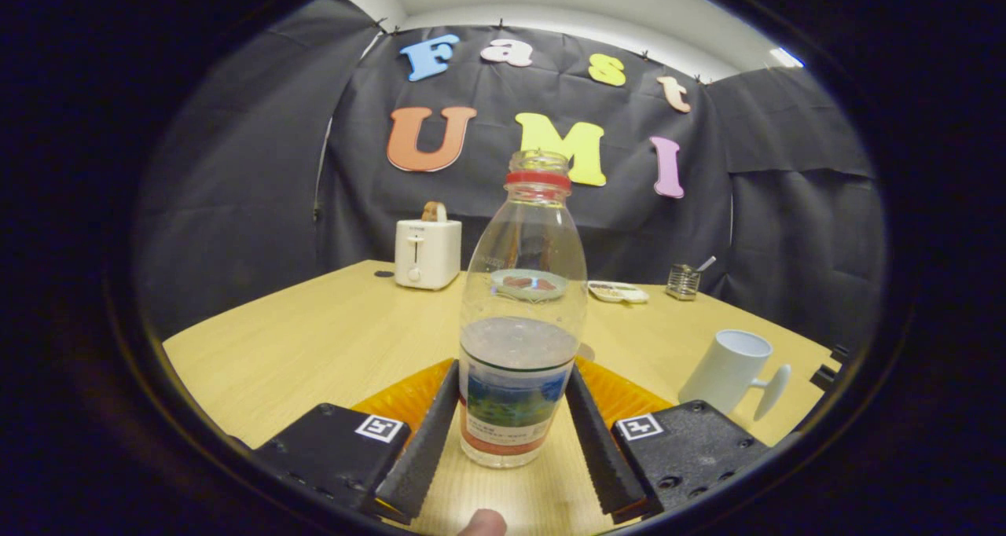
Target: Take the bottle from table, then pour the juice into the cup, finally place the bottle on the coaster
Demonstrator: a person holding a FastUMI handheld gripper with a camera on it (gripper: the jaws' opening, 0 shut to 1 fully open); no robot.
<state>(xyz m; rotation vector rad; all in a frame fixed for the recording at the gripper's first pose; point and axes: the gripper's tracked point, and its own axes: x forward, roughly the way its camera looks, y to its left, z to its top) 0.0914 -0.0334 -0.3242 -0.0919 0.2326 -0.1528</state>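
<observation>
The bottle (pixel 522 339) stands straight up on the tabletop (pixel 330 339), its open mouth on top and some clear juice in the lower part. It sits right between the two fingers of the gripper (pixel 512 422). One finger is close on each side of the label. I cannot tell if they press it yet or just sit beside it. An orange coaster (pixel 409 398) lies flat under and behind the bottle, showing past both fingers. The white cup (pixel 731 371) stands off to the right, a bit farther on, with its handle pointing right. So the pour will need a swing to the right. A white toaster (pixel 427 251), a small plate (pixel 618 291) and a little metal holder (pixel 683 281) sit far back by the wall.
</observation>
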